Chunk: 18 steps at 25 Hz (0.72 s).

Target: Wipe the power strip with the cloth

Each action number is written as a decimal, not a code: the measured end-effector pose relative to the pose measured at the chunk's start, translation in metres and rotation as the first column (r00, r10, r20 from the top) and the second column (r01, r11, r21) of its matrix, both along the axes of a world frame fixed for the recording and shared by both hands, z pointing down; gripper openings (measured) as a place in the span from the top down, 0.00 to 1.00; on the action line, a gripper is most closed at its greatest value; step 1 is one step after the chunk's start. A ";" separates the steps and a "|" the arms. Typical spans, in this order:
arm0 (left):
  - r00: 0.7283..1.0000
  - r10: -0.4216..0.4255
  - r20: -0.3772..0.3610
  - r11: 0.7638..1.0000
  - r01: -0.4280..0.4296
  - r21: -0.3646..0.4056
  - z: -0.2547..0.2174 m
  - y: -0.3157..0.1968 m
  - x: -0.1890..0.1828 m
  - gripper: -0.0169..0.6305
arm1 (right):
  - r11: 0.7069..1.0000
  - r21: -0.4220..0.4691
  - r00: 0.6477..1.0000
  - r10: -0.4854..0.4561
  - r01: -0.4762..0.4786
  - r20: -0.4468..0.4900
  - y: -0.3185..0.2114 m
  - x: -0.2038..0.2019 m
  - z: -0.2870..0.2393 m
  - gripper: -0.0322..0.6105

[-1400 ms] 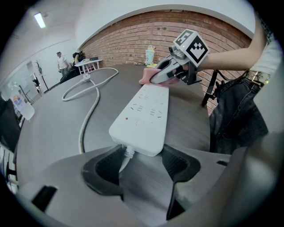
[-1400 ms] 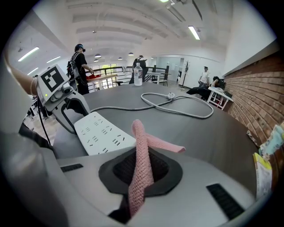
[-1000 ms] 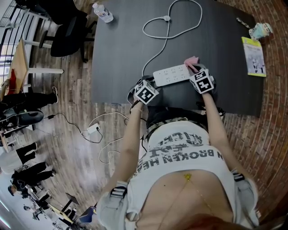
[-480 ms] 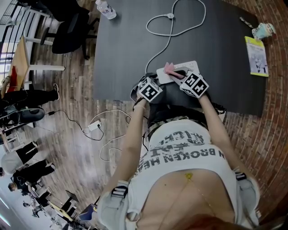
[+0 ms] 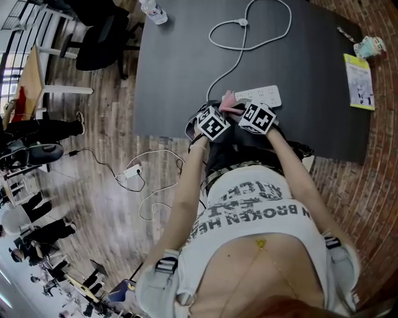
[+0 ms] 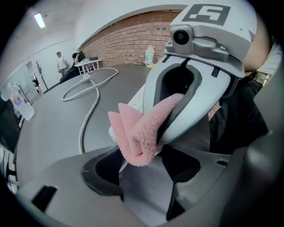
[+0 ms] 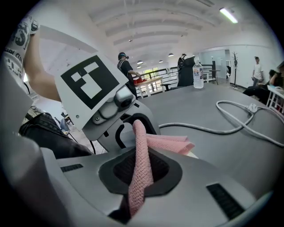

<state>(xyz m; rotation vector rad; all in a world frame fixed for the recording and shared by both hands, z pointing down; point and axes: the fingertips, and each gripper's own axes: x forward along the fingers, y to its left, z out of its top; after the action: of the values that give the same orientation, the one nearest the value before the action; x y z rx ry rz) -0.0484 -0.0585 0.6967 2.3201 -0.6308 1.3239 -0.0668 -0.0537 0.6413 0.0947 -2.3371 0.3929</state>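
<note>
Here, then, working outward from the jaws.

Right gripper (image 7: 135, 177): jaws closed tight on the cloth (image 7: 141, 159). A narrow pink band rises out of the pinch, then folds over toward 3 o'clock.

Left gripper (image 6: 142, 164): jaws stand apart and grip nothing. The folded end of the cloth hangs just above the gap between them, carried there by the other gripper.

Grippers together: in the head view their marker cubes sit just beside each other at the table's near edge, left at 9 o'clock of right, tips facing in toward the cloth.

Cloth: pink and knit-textured, bunched at the 9 o'clock end of the power strip (image 5: 261, 96). A white sliver of the strip shows under its free fold, but I cannot tell whether they touch.

Power strip: white, lying flat on the table (image 5: 174, 68), at 12 to 1 o'clock of the grippers, with its long side running roughly 9 to 3.

Cable (image 5: 229, 59): white, leaving the strip's 9 o'clock end, running toward 12 o'clock and closing in a loop at the far side of the table.

Bottle (image 5: 153, 10): clear, at the table's far corner, about 11 o'clock of the grippers.

Booklet (image 5: 359, 81): yellow-edged, near the table's 3 o'clock edge, well apart from the strip.

Small pale-blue object (image 5: 369, 45): just beyond the booklet at 12 o'clock of it.

Chair (image 5: 99, 40): black, on the wood floor at 9 o'clock of the table.

Floor lead (image 5: 132, 173): a white adapter with thin loose wires, at 7 o'clock of the table.
</note>
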 end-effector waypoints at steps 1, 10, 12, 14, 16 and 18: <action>1.000 0.000 0.000 1.000 0.000 -0.001 0.000 0.000 0.000 0.57 | 1.000 0.005 1.000 -0.008 0.008 -0.014 0.001 -0.001 0.002 0.92; 1.000 0.000 -0.002 1.000 0.000 -0.002 0.001 -0.001 -0.002 0.57 | 0.999 0.035 0.996 -0.035 0.037 -0.077 0.005 -0.003 0.009 0.92; 1.000 0.000 -0.002 1.000 0.000 -0.003 0.001 0.000 -0.002 0.57 | 0.999 0.034 0.996 -0.029 0.032 -0.079 0.005 -0.003 0.011 0.92; 1.000 0.002 -0.002 1.000 -0.002 -0.002 0.001 -0.001 -0.002 0.57 | 0.999 0.035 0.997 -0.021 0.024 -0.078 0.004 -0.003 0.011 0.92; 1.000 0.004 -0.002 1.000 -0.004 -0.002 -0.001 -0.001 -0.003 0.57 | 0.999 0.037 0.997 -0.014 0.017 -0.075 0.003 -0.004 0.011 0.92; 1.000 0.002 -0.003 1.000 -0.002 -0.003 -0.002 -0.001 -0.003 0.57 | 0.999 0.036 0.997 -0.011 0.014 -0.080 0.004 -0.004 0.009 0.92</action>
<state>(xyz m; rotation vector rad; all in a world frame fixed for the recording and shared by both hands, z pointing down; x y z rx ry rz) -0.0512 -0.0591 0.6952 2.3205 -0.6249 1.3210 -0.0706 -0.0494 0.6506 0.1112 -2.2651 0.3338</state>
